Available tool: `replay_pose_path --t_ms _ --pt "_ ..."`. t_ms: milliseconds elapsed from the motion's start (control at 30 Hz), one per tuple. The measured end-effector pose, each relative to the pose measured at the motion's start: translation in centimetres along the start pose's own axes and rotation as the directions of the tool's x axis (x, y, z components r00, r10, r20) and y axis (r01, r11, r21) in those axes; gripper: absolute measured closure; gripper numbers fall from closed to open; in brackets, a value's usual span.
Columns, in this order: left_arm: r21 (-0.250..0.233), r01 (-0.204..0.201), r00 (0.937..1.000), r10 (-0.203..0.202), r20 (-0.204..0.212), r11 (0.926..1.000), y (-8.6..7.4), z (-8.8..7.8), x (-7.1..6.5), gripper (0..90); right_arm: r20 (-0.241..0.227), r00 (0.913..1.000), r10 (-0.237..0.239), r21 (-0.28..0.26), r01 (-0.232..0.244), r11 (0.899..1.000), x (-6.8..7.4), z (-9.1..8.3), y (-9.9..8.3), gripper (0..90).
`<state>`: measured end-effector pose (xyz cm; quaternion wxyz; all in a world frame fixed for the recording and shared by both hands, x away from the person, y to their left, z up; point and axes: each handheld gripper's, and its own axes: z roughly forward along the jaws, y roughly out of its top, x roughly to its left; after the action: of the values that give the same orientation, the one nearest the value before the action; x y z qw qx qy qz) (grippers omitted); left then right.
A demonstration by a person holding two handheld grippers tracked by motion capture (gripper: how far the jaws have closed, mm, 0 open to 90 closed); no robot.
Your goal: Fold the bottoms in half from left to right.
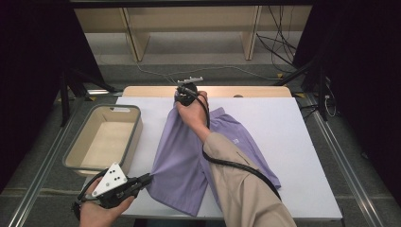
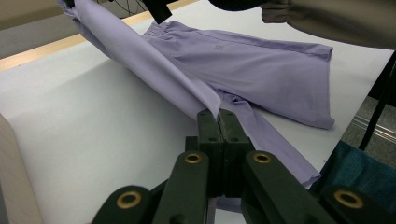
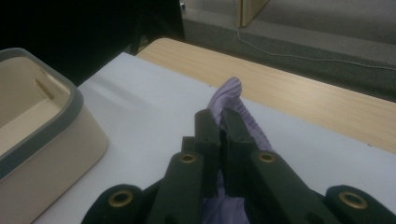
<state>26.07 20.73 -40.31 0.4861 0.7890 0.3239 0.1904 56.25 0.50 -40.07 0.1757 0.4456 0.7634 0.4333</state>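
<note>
A lilac garment point(image 1: 184, 156) lies across the middle of the white table top point(image 1: 283, 127). At the near left my left gripper point(image 1: 147, 179) is shut on the garment's near edge; in the left gripper view the jaws pinch a fold of the cloth point(image 2: 205, 100), which stretches taut away to the far end. My right gripper point(image 1: 182, 94) is at the table's far side, shut on the far end of the garment; the bunched cloth point(image 3: 229, 100) sticks up between its jaws. The rest of the garment point(image 2: 252, 65) spreads flat to the right.
A beige bin with a grey rim point(image 1: 105, 137) stands at the table's left side, also the bin point(image 3: 37, 135) close to my right gripper. A wooden strip point(image 1: 213, 91) runs along the far edge. Cables lie on the floor beyond.
</note>
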Motion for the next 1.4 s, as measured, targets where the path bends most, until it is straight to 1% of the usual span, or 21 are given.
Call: replay_pose_path --t_ms 133,233,433,633,900,1233,1400 --pt "-0.005 -0.007 1.0000 0.007 -0.004 1.0000 0.1 -0.2 0.0 89.0 -0.003 1.0000 0.005 -0.005 -0.005 1.000 0.1 -0.1 0.2 87.3" --pt "-0.009 -0.005 1.0000 0.005 -0.007 0.9999 0.2 -0.3 0.0 89.0 -0.009 0.9999 0.012 -0.010 -0.012 1.000 0.1 -0.1 0.3 87.3" --pt "-0.012 -0.010 0.9999 0.010 -0.010 0.9999 0.2 -0.5 0.0 89.0 -0.013 0.9998 0.013 -0.016 -0.013 1.000 0.3 -0.1 0.6 87.2" --pt "-0.015 -0.014 0.9998 0.014 -0.014 0.9998 0.2 -0.6 0.1 89.0 -0.015 0.9999 0.004 -0.016 -0.004 1.000 0.5 0.0 0.7 87.2" --pt "-0.025 -0.016 0.9996 0.015 -0.022 0.9996 0.4 -0.8 0.0 89.0 -0.020 0.9997 0.013 -0.022 -0.013 1.000 0.6 0.0 0.9 87.2" --pt "-0.032 -0.016 0.9995 0.015 -0.026 0.9993 0.4 -1.0 0.0 89.0 -0.030 0.9995 0.009 -0.035 -0.010 0.999 1.1 -0.1 1.6 87.2" --pt "-0.034 -0.018 0.9996 0.017 -0.025 0.9993 0.4 -0.9 -0.2 89.0 -0.036 0.9993 0.011 -0.037 -0.012 0.999 1.3 -0.1 1.7 87.2"
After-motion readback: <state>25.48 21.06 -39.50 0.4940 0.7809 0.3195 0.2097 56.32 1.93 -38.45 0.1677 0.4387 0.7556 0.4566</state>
